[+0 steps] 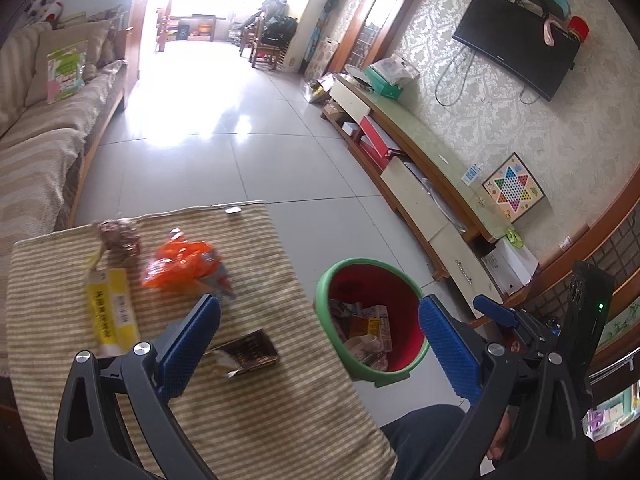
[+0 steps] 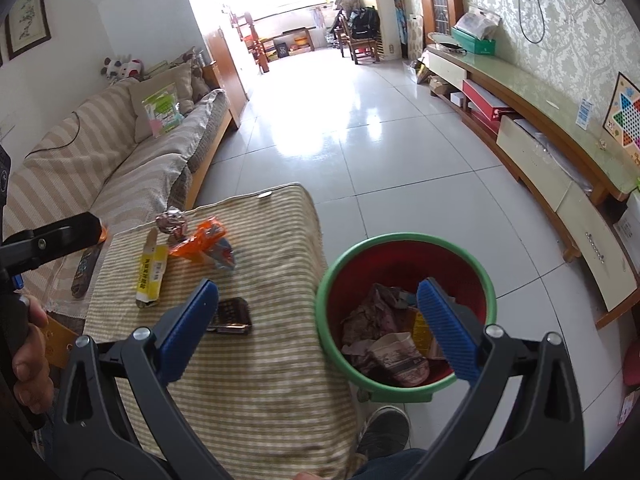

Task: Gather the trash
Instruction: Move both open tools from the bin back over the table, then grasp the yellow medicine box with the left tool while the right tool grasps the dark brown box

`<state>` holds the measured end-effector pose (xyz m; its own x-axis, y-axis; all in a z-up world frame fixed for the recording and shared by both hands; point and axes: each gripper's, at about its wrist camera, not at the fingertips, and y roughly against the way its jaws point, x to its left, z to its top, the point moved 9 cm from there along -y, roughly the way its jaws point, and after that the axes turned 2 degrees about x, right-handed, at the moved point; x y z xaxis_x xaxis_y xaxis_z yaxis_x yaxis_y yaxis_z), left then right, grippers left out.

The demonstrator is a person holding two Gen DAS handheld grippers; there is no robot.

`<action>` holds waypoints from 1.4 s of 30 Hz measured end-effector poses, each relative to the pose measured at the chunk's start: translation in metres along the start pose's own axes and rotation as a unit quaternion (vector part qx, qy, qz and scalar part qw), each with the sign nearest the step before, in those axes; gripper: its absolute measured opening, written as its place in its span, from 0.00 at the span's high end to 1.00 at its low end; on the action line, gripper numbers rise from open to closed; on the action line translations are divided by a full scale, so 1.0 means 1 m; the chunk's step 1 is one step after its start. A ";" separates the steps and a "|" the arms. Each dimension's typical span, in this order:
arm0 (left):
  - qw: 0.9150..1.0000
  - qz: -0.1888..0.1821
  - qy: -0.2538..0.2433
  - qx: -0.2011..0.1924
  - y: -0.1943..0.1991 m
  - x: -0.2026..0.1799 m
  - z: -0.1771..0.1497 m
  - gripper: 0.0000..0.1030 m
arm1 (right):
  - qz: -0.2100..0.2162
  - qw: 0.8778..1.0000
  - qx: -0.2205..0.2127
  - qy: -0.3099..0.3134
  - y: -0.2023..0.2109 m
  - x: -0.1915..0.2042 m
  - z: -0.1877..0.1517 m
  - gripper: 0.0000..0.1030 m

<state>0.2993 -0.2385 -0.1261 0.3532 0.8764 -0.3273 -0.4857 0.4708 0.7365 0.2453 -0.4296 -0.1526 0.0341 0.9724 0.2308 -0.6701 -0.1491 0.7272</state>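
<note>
Both hand-held grippers, left (image 1: 318, 334) and right (image 2: 316, 320), gape released above the striped surface (image 2: 272, 380) strewn with wrappers, red bin (image 2: 404, 258) beside it on the tiled floor (image 2: 360, 152).

- A red trash bin with a green rim (image 2: 405, 240) stands on the tiled floor just beside my striped table cloth (image 2: 256, 360), holding crumpled wrappers and a paper cup (image 2: 400, 354).
- An orange plastic bag (image 1: 182, 264) lies crumpled mid-table.
- A yellow carton (image 1: 112, 310) lies flat to its left.
- A shiny crumpled wrapper (image 1: 120, 236) sits near the far edge.
- A dark packet (image 1: 250, 350) lies flat nearest the bin.
</note>
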 end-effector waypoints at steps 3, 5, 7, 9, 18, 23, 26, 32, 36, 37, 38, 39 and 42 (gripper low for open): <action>1.000 0.015 0.010 -0.009 0.023 0.025 -0.009 0.08 | 0.007 1.000 0.003 0.013 0.002 0.024 -0.006 0.05; 0.999 0.027 0.016 -0.014 0.037 0.043 -0.015 0.08 | 0.012 1.000 0.007 0.024 0.002 0.042 -0.011 0.05; 0.999 0.039 0.025 -0.015 0.051 0.062 -0.024 0.08 | 0.016 0.999 0.009 0.035 0.002 0.059 -0.015 0.05; 0.998 0.045 0.033 -0.016 0.063 0.077 -0.032 0.08 | 0.020 0.999 0.012 0.046 0.002 0.076 -0.019 0.05; 0.995 0.069 0.071 -0.022 0.099 0.133 -0.059 0.08 | 0.036 0.995 0.023 0.092 0.000 0.137 -0.033 0.05; 0.994 0.071 0.083 -0.023 0.105 0.150 -0.068 0.08 | 0.039 0.993 0.032 0.109 -0.005 0.159 -0.042 0.05; 0.993 0.073 0.089 -0.020 0.103 0.157 -0.072 0.08 | 0.042 0.992 0.038 0.114 -0.010 0.167 -0.047 0.05; 0.993 0.077 0.094 -0.008 0.088 0.165 -0.074 0.08 | 0.049 0.991 0.059 0.110 -0.025 0.167 -0.057 0.05; 0.991 0.088 0.099 0.004 0.071 0.172 -0.071 0.08 | 0.049 0.991 0.072 0.106 -0.039 0.162 -0.061 0.05; 0.991 0.089 0.099 0.007 0.066 0.173 -0.070 0.08 | 0.051 0.990 0.075 0.106 -0.042 0.161 -0.062 0.05; 0.991 0.092 0.100 0.011 0.061 0.175 -0.069 0.08 | 0.052 0.990 0.080 0.108 -0.047 0.159 -0.063 0.05; 0.990 0.094 0.100 0.015 0.054 0.176 -0.068 0.08 | 0.054 0.989 0.083 0.110 -0.051 0.158 -0.063 0.05; 0.990 0.100 0.101 0.025 0.035 0.181 -0.065 0.08 | 0.060 0.986 0.093 0.124 -0.066 0.156 -0.065 0.05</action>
<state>0.2942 -0.0564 -0.1978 0.0847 0.9560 -0.2809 -0.4882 0.2856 0.8247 0.2467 -0.2570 -0.2061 -0.2348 0.9561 0.1753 -0.5099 -0.2747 0.8152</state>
